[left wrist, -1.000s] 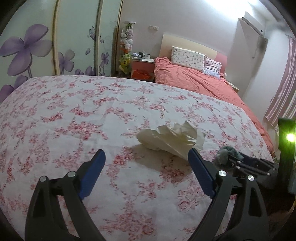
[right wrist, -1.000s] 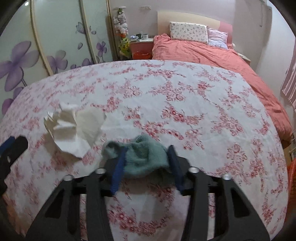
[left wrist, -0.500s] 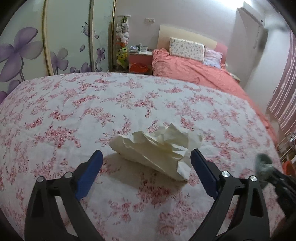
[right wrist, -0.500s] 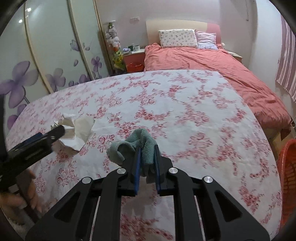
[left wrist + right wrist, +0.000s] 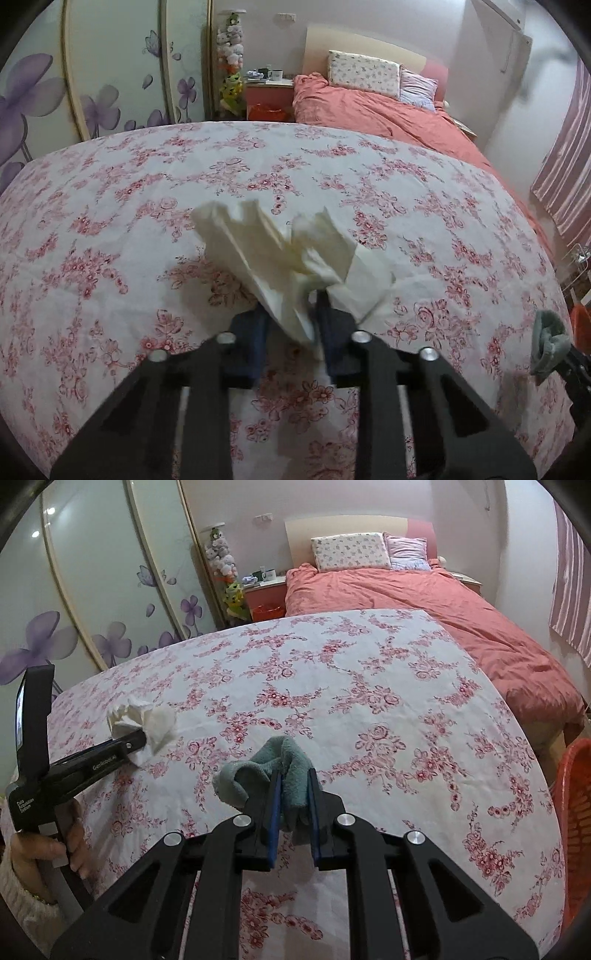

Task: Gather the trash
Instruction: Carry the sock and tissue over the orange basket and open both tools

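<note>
While closing, left hand-held gripper (image 5: pixel 291 325) pinches tissue (image 5: pixel 291 251) | right hand-held gripper (image 5: pixel 291 805) clamps cloth (image 5: pixel 273 768)

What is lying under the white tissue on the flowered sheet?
Under the tissue only the flowered sheet and its shadow show. The left claw is closing on its lower edge; what lies beneath that part is hidden.

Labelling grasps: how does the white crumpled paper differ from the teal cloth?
Colour: the crumpled paper is cream-white, the teal cloth grey-green. Texture: paper is stiff with creased folds, cloth is soft and fuzzy. Holder: the left gripper is closing on the paper; the right gripper is shut on the cloth. Shared: both are pinched between blue pads over the floral bedspread.
</note>
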